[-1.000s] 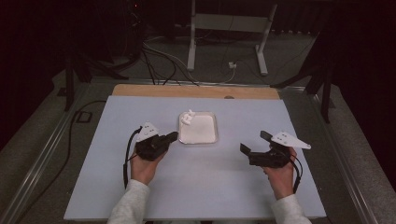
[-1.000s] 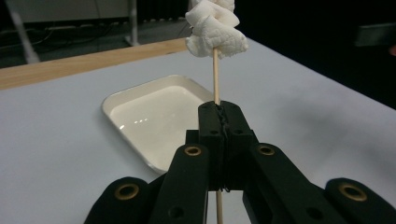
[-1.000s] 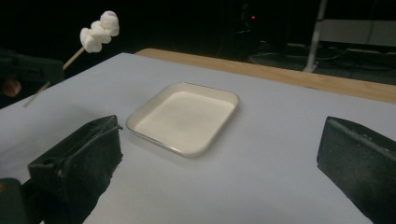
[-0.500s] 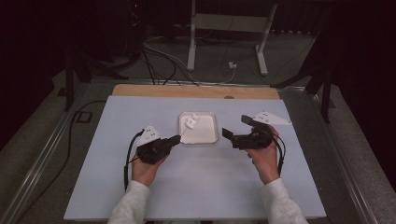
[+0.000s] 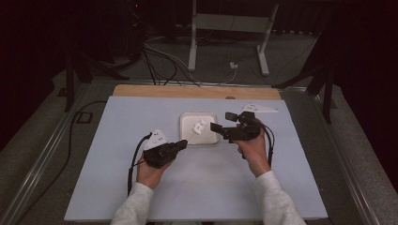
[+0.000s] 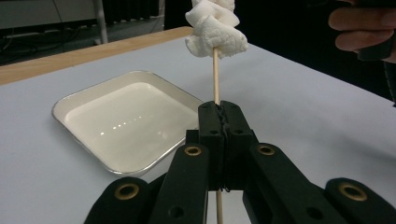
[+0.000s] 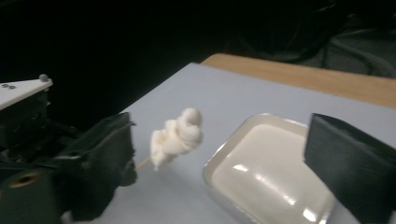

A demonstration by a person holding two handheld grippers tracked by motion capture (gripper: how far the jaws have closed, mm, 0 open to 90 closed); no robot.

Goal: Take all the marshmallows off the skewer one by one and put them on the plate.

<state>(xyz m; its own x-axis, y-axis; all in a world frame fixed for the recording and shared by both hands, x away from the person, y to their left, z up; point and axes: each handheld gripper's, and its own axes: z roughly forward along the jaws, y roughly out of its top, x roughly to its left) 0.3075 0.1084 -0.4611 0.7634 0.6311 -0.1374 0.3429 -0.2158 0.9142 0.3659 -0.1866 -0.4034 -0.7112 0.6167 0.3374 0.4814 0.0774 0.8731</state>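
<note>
Two tongs flank the tray (image 5: 187, 136) (right tongs (image 5: 219, 122) closing, empty).

Black tools (image 5: 177, 146) (brass-ringed screw holes), trailing black cables, light grey sleeves.

Dim surroundings, glare on tray (image 7: 261, 177), slight blur
</note>
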